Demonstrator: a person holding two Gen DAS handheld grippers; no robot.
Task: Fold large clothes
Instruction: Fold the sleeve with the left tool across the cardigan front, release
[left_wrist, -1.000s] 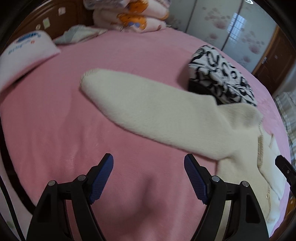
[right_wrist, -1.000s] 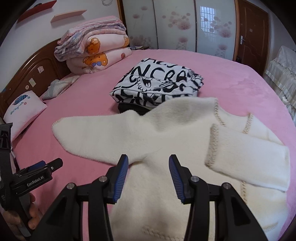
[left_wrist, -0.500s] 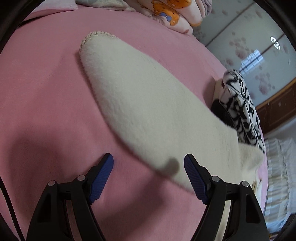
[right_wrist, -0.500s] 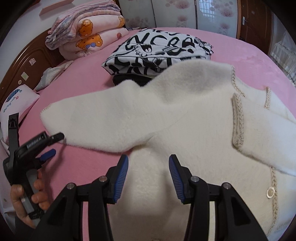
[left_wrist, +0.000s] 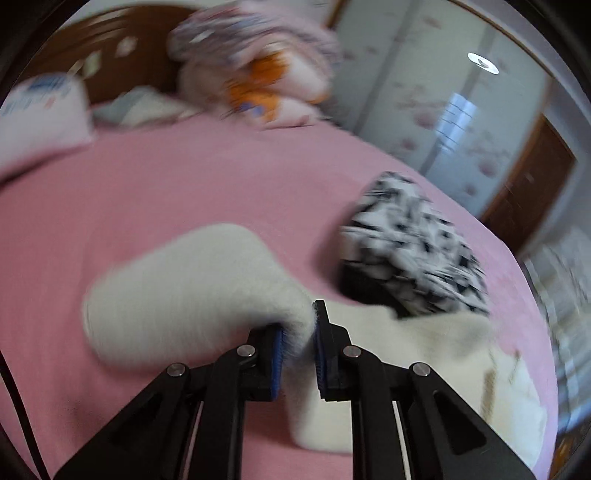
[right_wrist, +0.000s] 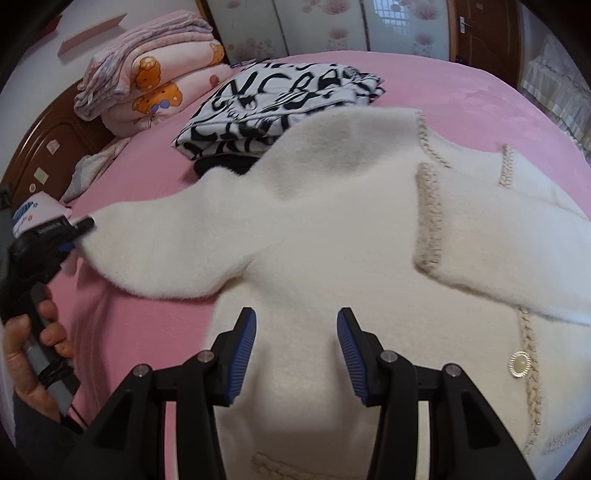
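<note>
- White fluffy cardigan (right_wrist: 332, 229) lies spread on the pink bed (right_wrist: 461, 96).
- Left claw (left_wrist: 298, 345) has just closed, pinching the sleeve (left_wrist: 192, 291); folding can begin.
- Right claw (right_wrist: 295, 354) hovers half-open, empty.

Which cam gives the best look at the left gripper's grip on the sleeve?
Left wrist view: though blurred, it shows the left gripper closed on the cream sleeve, fleece pinched between the blue pads. The right wrist view shows it only small at the frame's left edge, at the sleeve's tip, contact hard to make out.
</note>
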